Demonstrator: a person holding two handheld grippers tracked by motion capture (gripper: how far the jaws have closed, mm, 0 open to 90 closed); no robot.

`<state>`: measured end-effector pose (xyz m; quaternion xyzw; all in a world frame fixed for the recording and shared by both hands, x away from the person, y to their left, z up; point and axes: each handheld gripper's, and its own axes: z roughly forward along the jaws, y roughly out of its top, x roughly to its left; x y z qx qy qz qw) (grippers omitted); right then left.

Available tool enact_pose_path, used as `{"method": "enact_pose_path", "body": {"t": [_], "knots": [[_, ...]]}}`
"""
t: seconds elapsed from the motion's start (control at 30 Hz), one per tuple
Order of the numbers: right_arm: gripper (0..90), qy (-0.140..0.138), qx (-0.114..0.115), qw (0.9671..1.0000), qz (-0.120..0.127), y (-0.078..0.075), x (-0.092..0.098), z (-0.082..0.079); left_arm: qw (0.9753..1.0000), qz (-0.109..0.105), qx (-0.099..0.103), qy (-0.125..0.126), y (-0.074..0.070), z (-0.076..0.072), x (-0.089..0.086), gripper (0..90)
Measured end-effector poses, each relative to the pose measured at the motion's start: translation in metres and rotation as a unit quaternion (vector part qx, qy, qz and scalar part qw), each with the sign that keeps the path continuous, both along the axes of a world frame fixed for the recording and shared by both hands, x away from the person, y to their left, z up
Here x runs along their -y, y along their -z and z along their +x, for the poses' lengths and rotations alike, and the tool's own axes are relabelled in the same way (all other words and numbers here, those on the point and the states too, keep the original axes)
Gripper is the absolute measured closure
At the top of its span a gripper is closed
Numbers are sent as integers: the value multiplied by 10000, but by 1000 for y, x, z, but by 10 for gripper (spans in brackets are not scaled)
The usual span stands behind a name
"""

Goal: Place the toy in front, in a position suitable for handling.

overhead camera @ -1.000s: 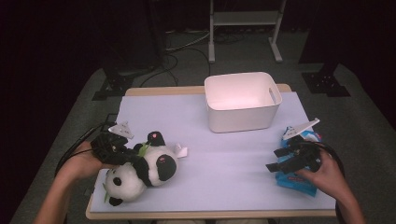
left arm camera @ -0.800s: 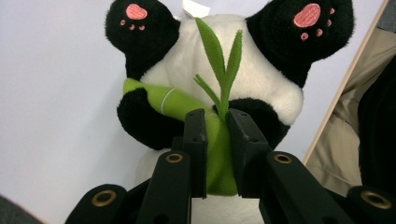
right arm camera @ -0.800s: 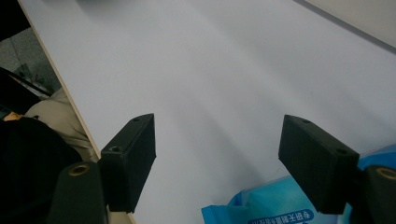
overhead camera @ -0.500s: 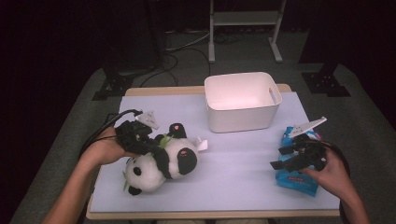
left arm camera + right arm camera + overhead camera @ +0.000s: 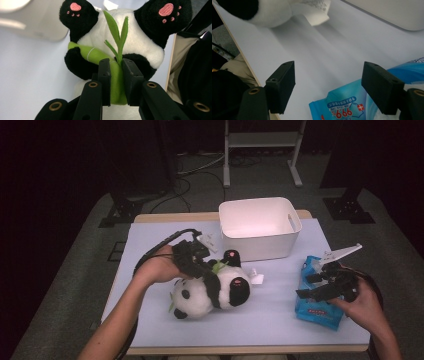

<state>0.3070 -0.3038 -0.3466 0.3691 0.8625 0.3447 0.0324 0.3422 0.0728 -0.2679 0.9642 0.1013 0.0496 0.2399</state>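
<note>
You've got the black-and-white plush panda (image 5: 212,289) lying on its side mid-surface, pink-padded feet toward the bin, green bamboo sprig (image 5: 113,67) across its belly pinched between your left jaws; blue wipes pack (image 5: 316,295) lies flat at right.

The left gripper (image 5: 202,265) has dragged the panda (image 5: 212,290) toward the bin (image 5: 260,227).

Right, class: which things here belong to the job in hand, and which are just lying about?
In the job:
- left claw, shut on the panda's bamboo
- panda
- white bin

Lying about:
- blue wipes pack, under the open right claw
</note>
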Motion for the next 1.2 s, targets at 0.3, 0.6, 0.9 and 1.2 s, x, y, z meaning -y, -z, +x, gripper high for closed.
{"method": "enact_pose_path", "body": {"t": [0.3,0.6,0.9,1.2], "knots": [[255,139,48,9999,80,-3,10,-1,9990,115,-163,399,16,9,52,776],[246,338,103,9992,179,-7,23,-3,9973,-109,-415,602,42,9,71,757],[223,516,51,9984,212,-6,32,0,9939,-774,-523,580,49,-1,45,600],[198,584,-45,9983,36,-12,42,10,9902,-1326,-330,287,53,-17,2,473]]}}
